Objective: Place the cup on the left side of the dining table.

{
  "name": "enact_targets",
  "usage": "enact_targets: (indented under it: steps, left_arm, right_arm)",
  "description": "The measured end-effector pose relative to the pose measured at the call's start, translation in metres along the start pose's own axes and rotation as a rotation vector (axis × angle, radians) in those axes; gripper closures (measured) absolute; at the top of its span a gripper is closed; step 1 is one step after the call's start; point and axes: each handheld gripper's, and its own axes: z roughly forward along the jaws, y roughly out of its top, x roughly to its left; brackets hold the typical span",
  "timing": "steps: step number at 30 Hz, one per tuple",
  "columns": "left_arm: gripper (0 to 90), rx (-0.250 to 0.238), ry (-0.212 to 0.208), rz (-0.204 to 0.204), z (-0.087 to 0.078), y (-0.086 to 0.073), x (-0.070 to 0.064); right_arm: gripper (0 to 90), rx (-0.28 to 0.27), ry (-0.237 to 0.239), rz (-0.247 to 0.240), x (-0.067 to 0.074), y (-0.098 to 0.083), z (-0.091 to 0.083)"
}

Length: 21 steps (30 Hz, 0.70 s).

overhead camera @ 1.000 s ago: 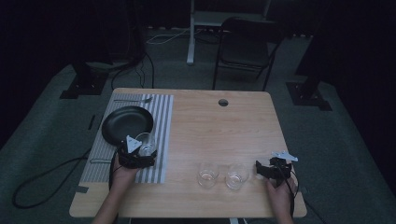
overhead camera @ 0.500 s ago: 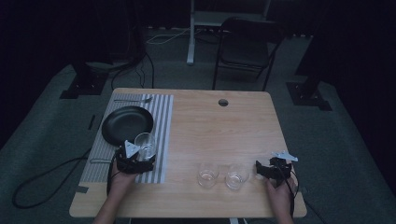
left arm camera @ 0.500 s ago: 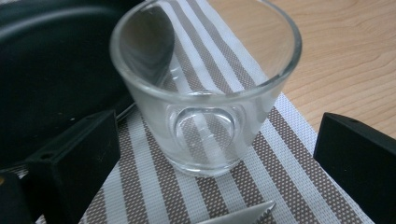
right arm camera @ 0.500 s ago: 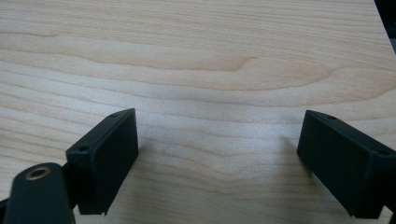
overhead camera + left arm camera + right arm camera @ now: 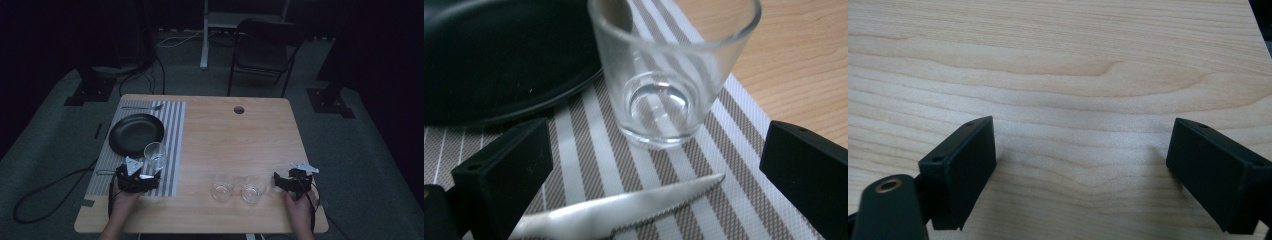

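glass now free on striped mat, left claw backed off

black plate cropped top-left, knife handle hidden (blurred blade)

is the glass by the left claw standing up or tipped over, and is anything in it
Upright and empty. The glass stands on its base on the striped mat, mouth up, and the stripes show clearly through its bottom. The open left claw is not touching it.

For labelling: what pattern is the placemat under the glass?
Grey-brown and white stripes on the placemat, clearest in the left gripper view.
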Motion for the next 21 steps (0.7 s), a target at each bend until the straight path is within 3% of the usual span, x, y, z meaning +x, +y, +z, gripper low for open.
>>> enact_targets:
  steps: [9, 21]
  left_arm:
    - [1.1, 0.03, 0.02, -0.029, -0.009, -0.011, 0.012]
    - [1.1, 0.074, 0.083, -0.079, -0.019, -0.024, 0.034]
  right_arm:
    - [12.0, 0.0, 0.0, 0.0, 0.0, 0.0, 0.0]
    - [12.0, 0.0, 0.0, 0.0, 0.0, 0.0, 0.0]
